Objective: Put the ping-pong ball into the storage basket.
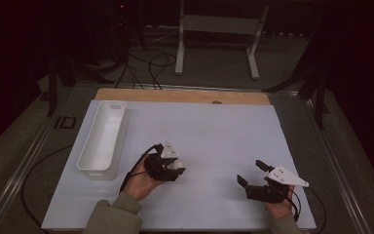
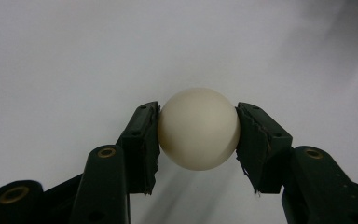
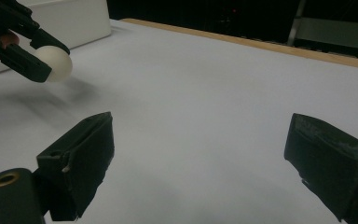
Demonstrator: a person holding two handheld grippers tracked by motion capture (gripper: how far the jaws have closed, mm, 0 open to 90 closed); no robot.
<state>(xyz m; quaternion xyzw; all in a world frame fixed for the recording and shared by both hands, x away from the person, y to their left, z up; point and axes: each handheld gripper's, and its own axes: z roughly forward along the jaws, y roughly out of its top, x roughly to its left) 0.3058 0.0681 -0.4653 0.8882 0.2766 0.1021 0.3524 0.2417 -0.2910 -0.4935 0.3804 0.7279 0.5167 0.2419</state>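
The left gripper (image 1: pixel 175 168) is squeezed tight on a small, round, cream-white ball (image 1: pixel 178 164) in the high view. The ball sits between the tips of the jaws, just past the hand that holds the gripper. A long white plastic bin (image 1: pixel 102 139) stands near this gripper, on its left side, with its open top facing up. I think the ball is meant to go in there. The right gripper (image 1: pixel 250 173) waits well apart, jaws spread wide with nothing in them. The big white table sheet (image 1: pixel 214 131) has lots of bare room between the two grippers. Its front edge is close to both hands.

In the left gripper view, the two black pads (image 2: pixel 144 140) press on the ball (image 2: pixel 198 129) from both sides, right at its middle. That is a good hold, because a round ball slips easily. White sheet lies all around beyond the jaws.

In the right gripper view, its own jaws stand far apart over bare sheet. Far off to the upper left, the ball (image 3: pixel 55 64) hangs in the other gripper (image 3: pixel 39 58) a bit above the sheet, with a soft shadow under it. The bin (image 3: pixel 70 18) is just behind it. A wooden strip (image 3: pixel 261 44) marks the far edge.
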